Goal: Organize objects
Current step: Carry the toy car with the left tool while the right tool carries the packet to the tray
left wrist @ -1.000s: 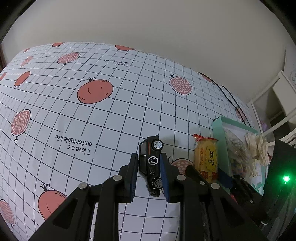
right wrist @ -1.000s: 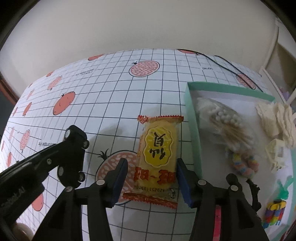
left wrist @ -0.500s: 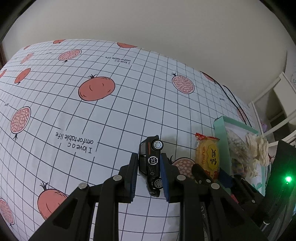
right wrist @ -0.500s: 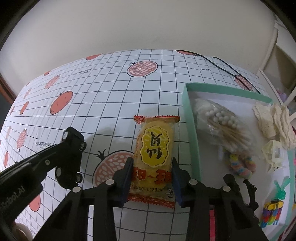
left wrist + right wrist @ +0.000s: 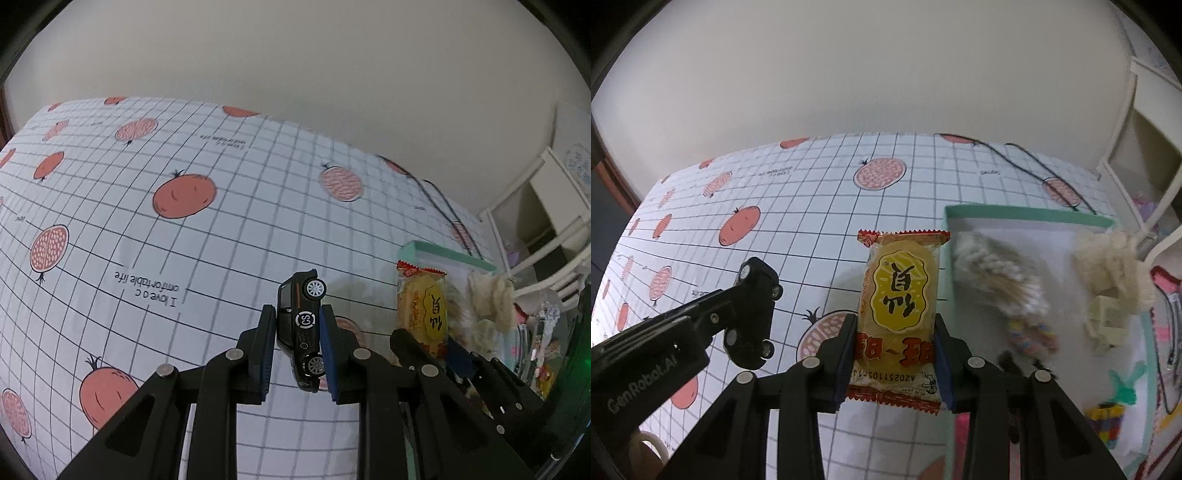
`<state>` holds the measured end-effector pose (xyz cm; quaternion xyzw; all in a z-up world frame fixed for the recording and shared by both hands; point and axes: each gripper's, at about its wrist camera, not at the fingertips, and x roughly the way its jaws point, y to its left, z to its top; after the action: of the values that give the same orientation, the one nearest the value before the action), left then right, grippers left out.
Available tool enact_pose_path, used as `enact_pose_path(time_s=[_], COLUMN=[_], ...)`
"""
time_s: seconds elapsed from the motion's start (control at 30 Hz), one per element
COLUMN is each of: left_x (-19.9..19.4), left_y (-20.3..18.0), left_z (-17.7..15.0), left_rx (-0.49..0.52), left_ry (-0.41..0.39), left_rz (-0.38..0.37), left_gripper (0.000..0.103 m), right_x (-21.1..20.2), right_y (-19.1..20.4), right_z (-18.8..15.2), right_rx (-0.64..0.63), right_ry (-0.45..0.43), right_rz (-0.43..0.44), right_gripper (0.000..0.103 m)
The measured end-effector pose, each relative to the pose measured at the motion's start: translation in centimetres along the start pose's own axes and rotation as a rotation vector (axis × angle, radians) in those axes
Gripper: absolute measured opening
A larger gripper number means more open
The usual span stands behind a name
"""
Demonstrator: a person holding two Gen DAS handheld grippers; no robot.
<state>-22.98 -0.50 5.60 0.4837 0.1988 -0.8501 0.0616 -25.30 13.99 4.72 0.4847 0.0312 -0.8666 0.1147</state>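
My left gripper (image 5: 298,345) is shut on a small black toy car (image 5: 301,326), held on its side above the tablecloth; the right wrist view shows the same car (image 5: 753,314) at the left. My right gripper (image 5: 895,354) is shut on a yellow snack packet (image 5: 901,306) with red ends, lifted off the table just left of the mint green box (image 5: 1027,216). In the left wrist view the packet (image 5: 423,306) hangs in front of the box (image 5: 443,253).
The box holds a bag of cotton swabs (image 5: 997,273), white crackers (image 5: 1108,258), a cream clip (image 5: 1106,321) and colourful small toys (image 5: 1104,422). A black cable (image 5: 1027,162) lies on the checked pomegranate tablecloth (image 5: 820,221). White furniture (image 5: 546,221) stands at the right.
My right gripper closed on the snack packet and lifted it off the table. My left gripper rose with the car still held.
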Motion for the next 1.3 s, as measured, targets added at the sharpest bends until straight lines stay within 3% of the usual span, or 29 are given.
enact_pose_path(time_s=[0.27, 0.57, 0.93, 1.3], left_x=[-3.0, -5.6, -4.8, -2.7], left_y=[-3.6, -8.0, -12.8, -16.2], left_z=[-1.6, -5.5, -9.7, -12.5], left_rx=[0.07, 0.174, 0.261, 0.344], left_ry=[-0.021, -0.034, 0.004, 0.042], left_rz=[-0.028, -0.057, -0.102, -0.094], left_gripper=[0.024, 0.024, 0.025, 0.025], right_x=[-4.5, -8.4, -9.6, -8.5], right_y=[-2.4, -6.4, -12.6, -17.2], right_z=[-0.5, -3.8, -7.1, -8.9], right_rx=[-0.001, 0.044, 0.121, 0.191], right_ry=[-0.039, -0.04, 0.0, 0.044], right_rz=[-0.038, -0.079, -0.126, -0.156], right_gripper=[0.04, 0.04, 0.04, 0.04])
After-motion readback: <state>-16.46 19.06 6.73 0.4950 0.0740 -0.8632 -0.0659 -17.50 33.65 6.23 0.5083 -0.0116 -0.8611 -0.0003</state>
